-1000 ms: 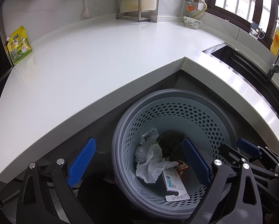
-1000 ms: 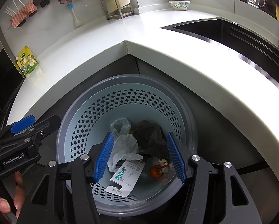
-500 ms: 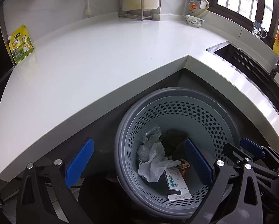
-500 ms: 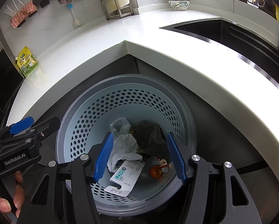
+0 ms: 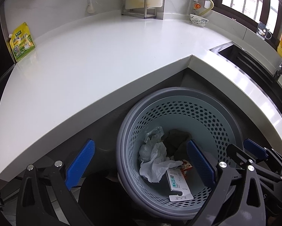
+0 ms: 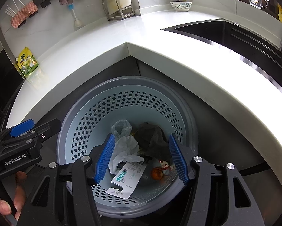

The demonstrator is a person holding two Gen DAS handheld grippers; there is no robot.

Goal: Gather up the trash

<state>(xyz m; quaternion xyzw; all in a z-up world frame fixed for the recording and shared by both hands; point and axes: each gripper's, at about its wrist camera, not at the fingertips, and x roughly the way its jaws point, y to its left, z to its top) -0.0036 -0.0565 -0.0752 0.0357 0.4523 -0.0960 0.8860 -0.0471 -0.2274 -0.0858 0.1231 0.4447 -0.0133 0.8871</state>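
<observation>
A round grey plastic waste basket with a perforated pale-blue liner [image 6: 95,120] stands on the floor in the inner corner of the glossy white L-shaped desk [image 5: 95,60]. All the trash visible lies at its bottom: a crumpled white plastic bag [image 6: 126,150], a white printed card reading "LOVE" [image 6: 126,179], a dark crumpled wrapper [image 6: 150,137], a small orange round item [image 6: 156,173] and a small red-and-white packet [image 6: 164,163].

The right claw [image 6: 141,160] hangs over the basket's mouth, angled downward, its blue ribbed pads [image 6: 105,160] standing well apart with nothing between them but the view of the trash below. The left claw [image 5: 141,162] is spread wide and empty too, one pad outside the basket's rim and the other above its inside. A bare hand [image 6: 12,195] shows at the lower left of the right wrist view, holding the left claw's handle.

On the desk a yellow-green stand-up pouch [image 5: 21,42] stands at the far left edge, a patterned ceramic bowl [image 5: 199,19] and a metal rack [image 5: 135,3] by the back wall, and a dark sink [image 6: 216,32] is set in on the right.
</observation>
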